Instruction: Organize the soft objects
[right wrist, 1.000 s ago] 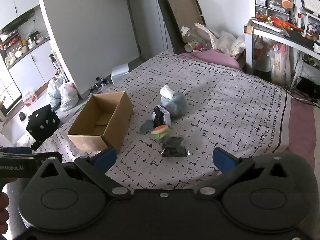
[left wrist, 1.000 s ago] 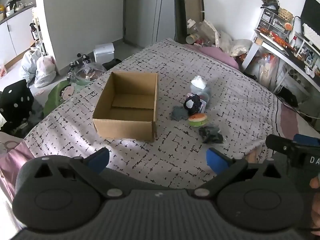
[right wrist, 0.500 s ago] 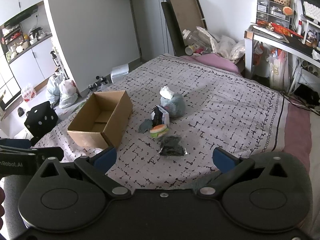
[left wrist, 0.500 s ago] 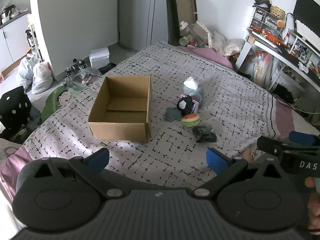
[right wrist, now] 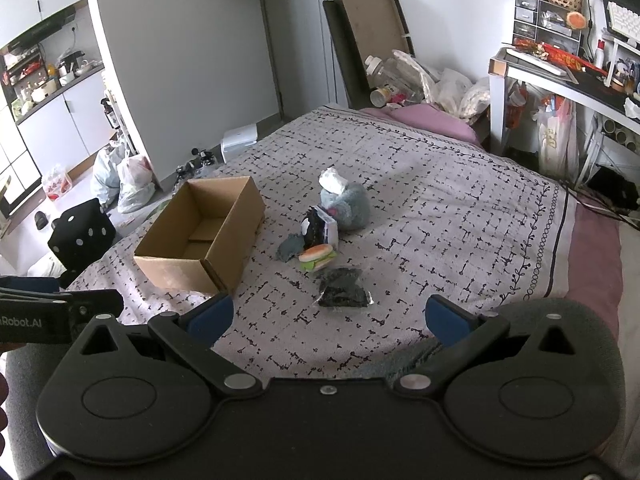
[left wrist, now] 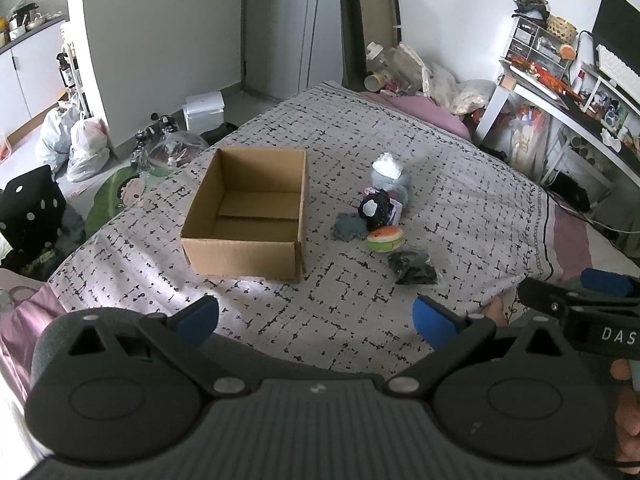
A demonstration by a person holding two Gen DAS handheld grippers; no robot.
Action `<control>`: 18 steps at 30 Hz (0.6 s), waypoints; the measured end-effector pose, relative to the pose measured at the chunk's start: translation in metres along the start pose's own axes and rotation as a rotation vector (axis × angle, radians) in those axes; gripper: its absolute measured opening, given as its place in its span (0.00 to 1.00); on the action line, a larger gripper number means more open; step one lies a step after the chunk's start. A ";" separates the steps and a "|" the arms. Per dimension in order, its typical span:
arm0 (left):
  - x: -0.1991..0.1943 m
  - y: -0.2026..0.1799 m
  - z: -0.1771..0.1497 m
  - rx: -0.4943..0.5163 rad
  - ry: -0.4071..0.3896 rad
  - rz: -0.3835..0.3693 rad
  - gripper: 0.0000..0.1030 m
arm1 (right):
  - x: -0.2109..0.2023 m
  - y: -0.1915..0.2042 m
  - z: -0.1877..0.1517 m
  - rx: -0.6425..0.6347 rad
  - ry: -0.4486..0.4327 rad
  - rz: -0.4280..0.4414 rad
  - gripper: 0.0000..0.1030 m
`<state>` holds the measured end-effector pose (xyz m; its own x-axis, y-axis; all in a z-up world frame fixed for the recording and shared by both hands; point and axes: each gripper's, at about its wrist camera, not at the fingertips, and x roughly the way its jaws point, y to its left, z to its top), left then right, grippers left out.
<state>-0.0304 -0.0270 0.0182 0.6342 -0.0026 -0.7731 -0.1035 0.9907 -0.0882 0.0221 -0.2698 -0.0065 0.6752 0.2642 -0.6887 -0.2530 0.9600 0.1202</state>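
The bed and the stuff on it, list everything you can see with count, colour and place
Open cardboard box: one, brown, left on the patterned bedspread, empty.
Blue-grey plush toy: one, white top, farthest of the pile.
Black-and-white plush: one, in front of it.
Grey cloth piece: one, beside the box.
Burger-shaped plush: one, orange and green.
Dark item in clear bag: one, nearest.
Left gripper: open, blue pads.
Right gripper: open, blue pads.

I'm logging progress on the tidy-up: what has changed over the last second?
Only the cameras shifted a little. Nothing was grasped: the left hand-held gripper and right hand-held gripper stay open and empty. The cardboard box stays empty, and the soft toys lie unmoved beside it.
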 end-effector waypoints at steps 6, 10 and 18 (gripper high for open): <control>0.000 0.002 0.000 -0.006 -0.002 -0.002 0.99 | -0.001 0.000 0.000 -0.003 -0.004 0.004 1.00; -0.001 0.002 0.000 -0.006 -0.003 -0.009 0.99 | -0.001 0.000 0.001 -0.007 -0.005 -0.004 1.00; -0.002 0.002 -0.001 -0.008 -0.004 -0.015 0.99 | -0.003 0.001 0.002 -0.010 -0.009 -0.016 1.00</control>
<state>-0.0322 -0.0254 0.0191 0.6387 -0.0170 -0.7693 -0.0999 0.9895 -0.1049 0.0209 -0.2692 -0.0029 0.6858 0.2496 -0.6837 -0.2493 0.9631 0.1016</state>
